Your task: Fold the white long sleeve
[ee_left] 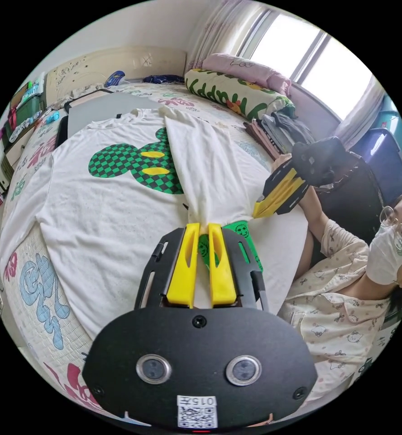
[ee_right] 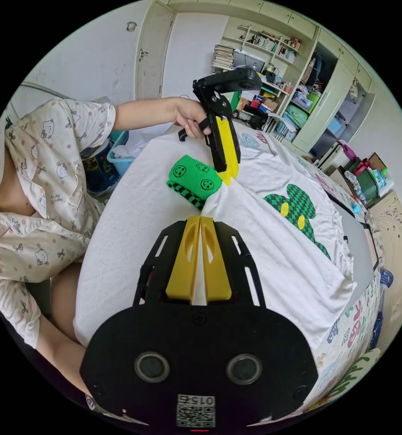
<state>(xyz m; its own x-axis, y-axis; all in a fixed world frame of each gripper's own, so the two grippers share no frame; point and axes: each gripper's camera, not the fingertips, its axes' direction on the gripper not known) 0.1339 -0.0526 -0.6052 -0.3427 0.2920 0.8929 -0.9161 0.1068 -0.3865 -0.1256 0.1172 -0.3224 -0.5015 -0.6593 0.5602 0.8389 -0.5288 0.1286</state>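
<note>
A bedroom, with a printed bed [ee_left: 38, 290] under the window and open cupboards beyond it; the white long sleeve [ee_left: 106, 208] lies spread flat on the bed, its green checkered print [ee_left: 137, 165] facing up; one sleeve [ee_left: 201, 167] has been drawn across the chest beside that print, presumably to narrow the shirt for the fold; the left tongs [ee_left: 202, 231] pinch the green cuff [ee_left: 241, 233] end of that sleeve, jaws nearly together on the cloth; the right tongs [ee_right: 200, 226] sit just beside the cuff with jaws pressed close, a thin strip of white between them, so they appear to be nipping the fabric too, though the contact itself is hard to make out; the shirt's far sleeve runs off over the bed edge, away from the print; the person [ee_left: 341, 290] sits beside the bed, near the cuff.
</note>
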